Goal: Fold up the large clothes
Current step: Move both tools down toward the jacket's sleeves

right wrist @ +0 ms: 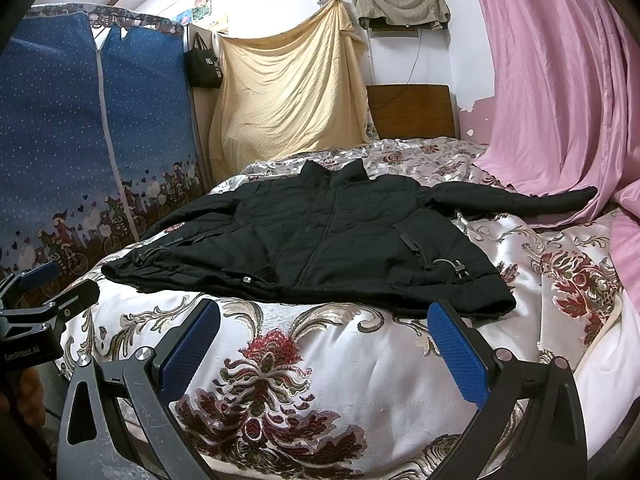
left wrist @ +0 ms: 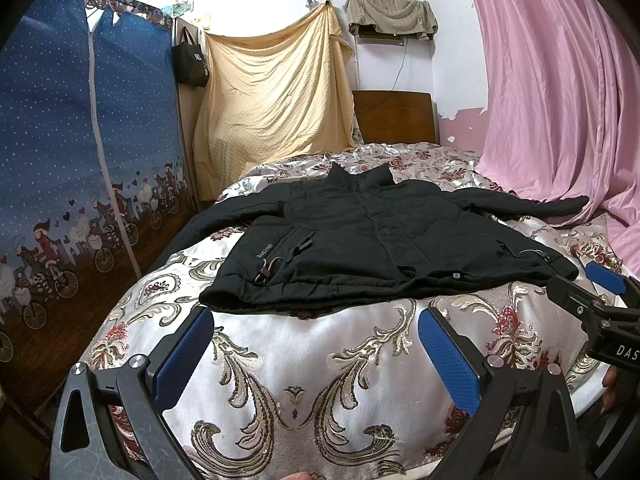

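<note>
On the bedspread (left wrist: 304,360), black jacket (left wrist: 372,236), collar pointing away.

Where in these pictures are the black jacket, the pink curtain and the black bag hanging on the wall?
black jacket (left wrist: 360,232): left wrist view, on its chest, beside the zip.
pink curtain (right wrist: 560,92): right wrist view, on its hanging folds.
black bag (left wrist: 191,62): left wrist view, on its body, below the handles.
</note>
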The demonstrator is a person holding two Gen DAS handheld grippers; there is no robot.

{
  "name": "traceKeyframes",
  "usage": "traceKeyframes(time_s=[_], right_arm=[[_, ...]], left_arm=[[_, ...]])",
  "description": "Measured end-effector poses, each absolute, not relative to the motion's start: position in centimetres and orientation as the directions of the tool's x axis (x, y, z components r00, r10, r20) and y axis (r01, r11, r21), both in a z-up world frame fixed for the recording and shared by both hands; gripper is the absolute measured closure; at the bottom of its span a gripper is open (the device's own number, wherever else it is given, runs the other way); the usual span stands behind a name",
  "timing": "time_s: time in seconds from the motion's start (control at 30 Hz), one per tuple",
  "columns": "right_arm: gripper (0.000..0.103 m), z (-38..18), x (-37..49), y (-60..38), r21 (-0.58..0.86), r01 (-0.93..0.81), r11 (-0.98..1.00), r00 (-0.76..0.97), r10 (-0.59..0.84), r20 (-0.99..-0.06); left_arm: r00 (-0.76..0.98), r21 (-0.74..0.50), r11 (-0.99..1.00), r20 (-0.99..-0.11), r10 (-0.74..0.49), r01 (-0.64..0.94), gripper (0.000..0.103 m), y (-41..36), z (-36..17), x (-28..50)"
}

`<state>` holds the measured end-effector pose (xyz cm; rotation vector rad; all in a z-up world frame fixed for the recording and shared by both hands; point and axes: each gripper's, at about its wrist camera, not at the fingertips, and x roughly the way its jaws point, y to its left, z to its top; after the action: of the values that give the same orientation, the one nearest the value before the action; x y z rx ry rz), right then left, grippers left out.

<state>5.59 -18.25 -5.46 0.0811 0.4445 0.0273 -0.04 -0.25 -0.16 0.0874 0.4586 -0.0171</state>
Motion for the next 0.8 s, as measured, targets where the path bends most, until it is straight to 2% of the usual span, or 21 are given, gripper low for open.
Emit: traceKeyframes(time_s=[0.2, 0.33, 0.43, 0.53, 0.8], right_arm=[[0.001, -5.6, 5.7, -18.1, 0.084, -0.004, 0.996, 0.896, 0.041, -0.442], [0.001, -5.9, 7.5, -18.2, 0.030, 0.062, 0.998, 0.841, -0.036, -0.540], [0.001, -6.0, 8.7, -18.5, -0.032, 0.106, 0.994, 0.796, -0.104, -0.596], [0.001, -5.3, 9.3, -19.2, -0.056, 0.134, 0.989, 0.784, -0.140, -0.605], [0.001, -3.9, 12.6, -21.3, -0.162, 0.166, 0.973, 0.769, -0.230, -0.596]], left_arm=[[0.888, 0.076, 0.996, -0.460, 0.003, 0.036, 0.000, -0.4, -0.2, 0.2], [0.854, 0.090, 0.995, -0.520, 0.004, 0.050, 0.000, -0.6, -0.7, 1.2], [0.806, 0.044, 0.993, -0.589, -0.064, 0.111, 0.000, -0.4, -0.8, 2.6], [0.772, -0.022, 0.987, -0.621, -0.138, 0.159, 0.000, -0.1, -0.3, 4.1], [0.714, -0.087, 0.979, -0.673, -0.194, 0.184, 0.000, -0.6, 1.4, 9.9]])
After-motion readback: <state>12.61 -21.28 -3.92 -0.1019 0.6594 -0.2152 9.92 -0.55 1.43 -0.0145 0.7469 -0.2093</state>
